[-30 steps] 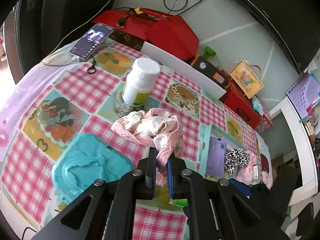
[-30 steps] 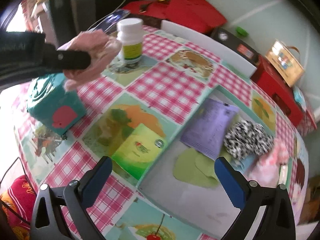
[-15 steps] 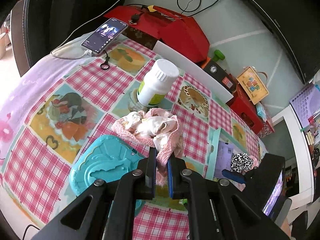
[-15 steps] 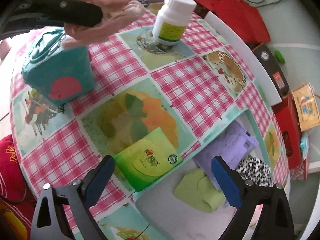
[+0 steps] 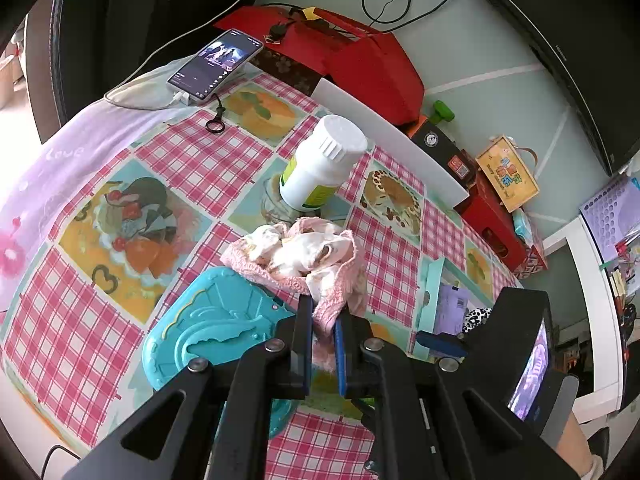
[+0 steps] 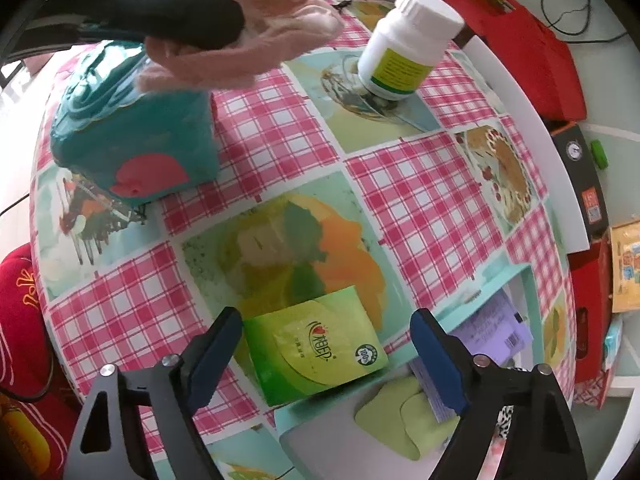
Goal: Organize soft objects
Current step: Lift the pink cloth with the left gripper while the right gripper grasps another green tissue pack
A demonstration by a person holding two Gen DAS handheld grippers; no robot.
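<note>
Entry: left gripper [image 5: 322,334] clenching pink cloth [image 5: 296,254] above teal box [image 5: 212,328]
Right gripper [image 6: 326,344], jaws unclenched and just closing, straddling green packet [image 6: 316,344] beside tray [image 6: 516,274]; centring pads advised before squeezing

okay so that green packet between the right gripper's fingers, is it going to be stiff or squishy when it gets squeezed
The green packet looks like a glossy wrapped tissue pack, so it will probably give and feel light. Its shiny film may slip. One end overhangs the teal tray rim, so it could tilt.
</note>
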